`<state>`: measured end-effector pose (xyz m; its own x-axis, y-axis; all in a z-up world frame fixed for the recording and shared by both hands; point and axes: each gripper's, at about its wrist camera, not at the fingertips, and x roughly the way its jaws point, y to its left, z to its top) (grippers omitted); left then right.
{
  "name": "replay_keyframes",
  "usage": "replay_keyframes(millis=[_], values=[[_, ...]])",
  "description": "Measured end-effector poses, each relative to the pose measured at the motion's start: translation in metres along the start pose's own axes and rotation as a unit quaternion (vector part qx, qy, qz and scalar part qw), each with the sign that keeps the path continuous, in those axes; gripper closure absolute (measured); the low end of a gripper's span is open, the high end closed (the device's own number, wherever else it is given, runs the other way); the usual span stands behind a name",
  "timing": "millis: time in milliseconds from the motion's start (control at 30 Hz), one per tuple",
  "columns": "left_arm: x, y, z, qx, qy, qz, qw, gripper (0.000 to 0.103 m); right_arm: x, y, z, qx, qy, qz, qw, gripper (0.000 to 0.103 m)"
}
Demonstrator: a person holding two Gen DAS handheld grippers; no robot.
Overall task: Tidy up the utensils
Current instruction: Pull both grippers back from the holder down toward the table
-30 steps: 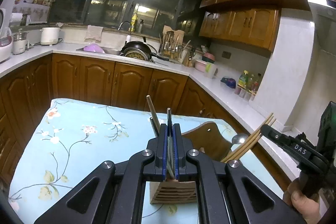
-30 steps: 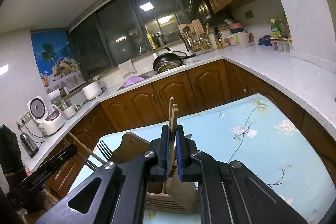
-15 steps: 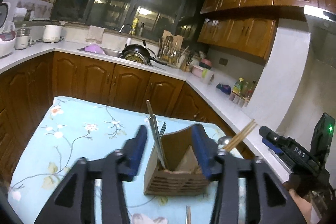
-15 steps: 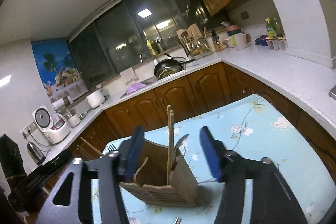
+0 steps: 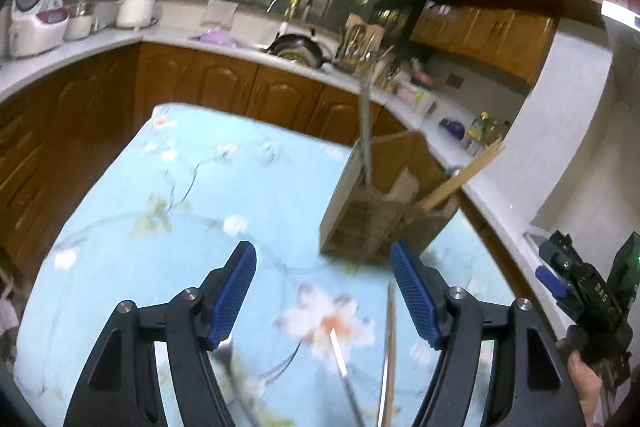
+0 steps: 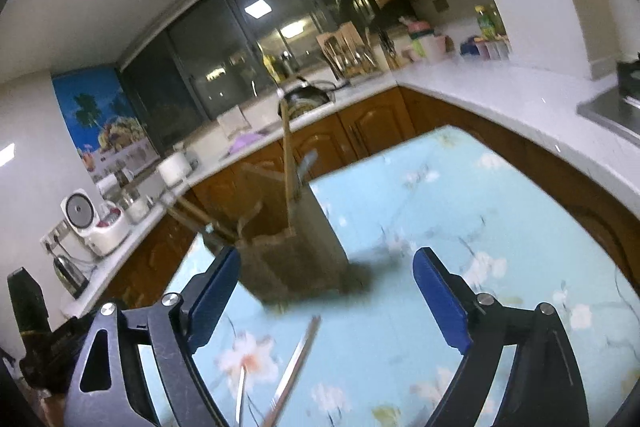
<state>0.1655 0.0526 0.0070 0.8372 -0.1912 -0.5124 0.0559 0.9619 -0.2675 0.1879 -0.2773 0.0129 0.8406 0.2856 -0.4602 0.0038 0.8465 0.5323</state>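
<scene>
Kitchen table (image 5: 120, 227), floral cloth; wooden holder (image 5: 380, 211) ahead of both claws. Left claw (image 5: 324, 291) and right claw (image 6: 326, 291) wide open, empty. Between picks, I judge; next grab loose utensils (image 6: 292, 367) lying under the claws.

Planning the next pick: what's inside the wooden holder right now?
Wooden holder has metal utensils standing upright in one compartment and wooden chopsticks leaning out of another. Its walls and blur hide the lower ends and any shorter pieces.

Two wrist views over my table (image 5: 120, 227)

Both look forward and down from close above, sharing the wooden holder (image 5: 384, 211) from opposite sides.
</scene>
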Motion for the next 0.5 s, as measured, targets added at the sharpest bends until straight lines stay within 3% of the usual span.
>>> replay_keyframes(millis=[500], values=[[-0.012,-0.012,-0.03,-0.007,0.066,0.021,0.9976,0.033,-0.013,0.003,-0.059,-0.026,0.048,-0.023,0.998,0.012]])
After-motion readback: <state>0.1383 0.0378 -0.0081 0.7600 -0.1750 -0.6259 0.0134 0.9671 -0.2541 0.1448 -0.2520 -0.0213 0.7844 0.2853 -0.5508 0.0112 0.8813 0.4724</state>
